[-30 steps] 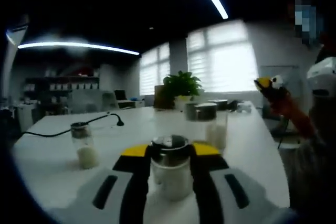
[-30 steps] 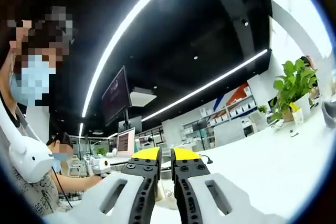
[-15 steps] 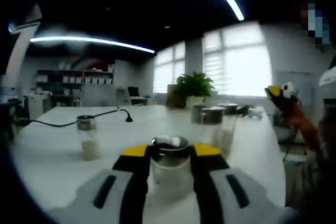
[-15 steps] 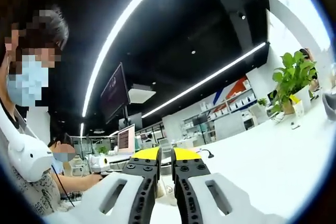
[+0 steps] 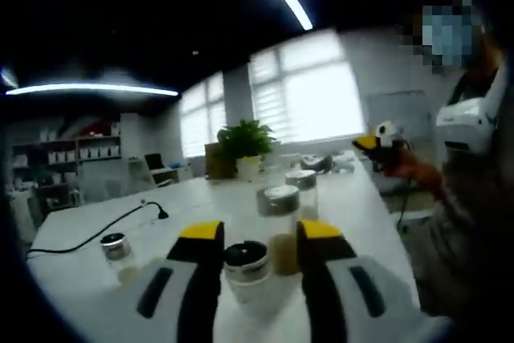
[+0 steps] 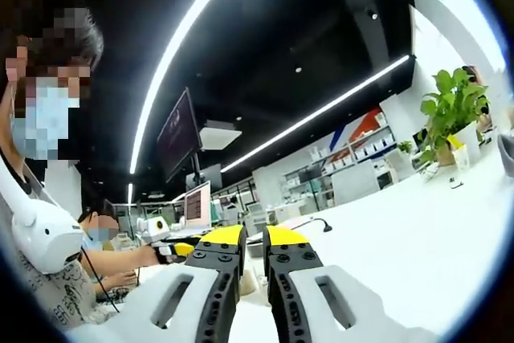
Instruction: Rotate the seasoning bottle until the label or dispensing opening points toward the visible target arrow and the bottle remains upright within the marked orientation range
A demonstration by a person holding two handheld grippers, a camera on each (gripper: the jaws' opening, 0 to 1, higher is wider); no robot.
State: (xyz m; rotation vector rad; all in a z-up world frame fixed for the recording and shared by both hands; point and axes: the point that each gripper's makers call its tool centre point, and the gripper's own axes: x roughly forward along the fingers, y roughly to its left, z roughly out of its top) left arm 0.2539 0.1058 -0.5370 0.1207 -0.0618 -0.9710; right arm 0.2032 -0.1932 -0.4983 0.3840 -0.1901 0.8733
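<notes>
Left gripper view: left gripper (image 5: 250, 240) apparently clamps the seasoning bottle (image 5: 247, 272) below its cap; glass, slippery, fragile.

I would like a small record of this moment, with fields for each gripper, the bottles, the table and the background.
left gripper: left gripper with yellow-tipped black jaws on either side of a dark-capped glass seasoning bottle; firm contact cannot be told
right gripper: right gripper, jaws nearly together, nothing between them
other bottles: two metal-lidded glass jars behind; small glass shaker at left
table: white table, black cable on it
background: green potted plant near bright windows
target arrow: none seen
</notes>
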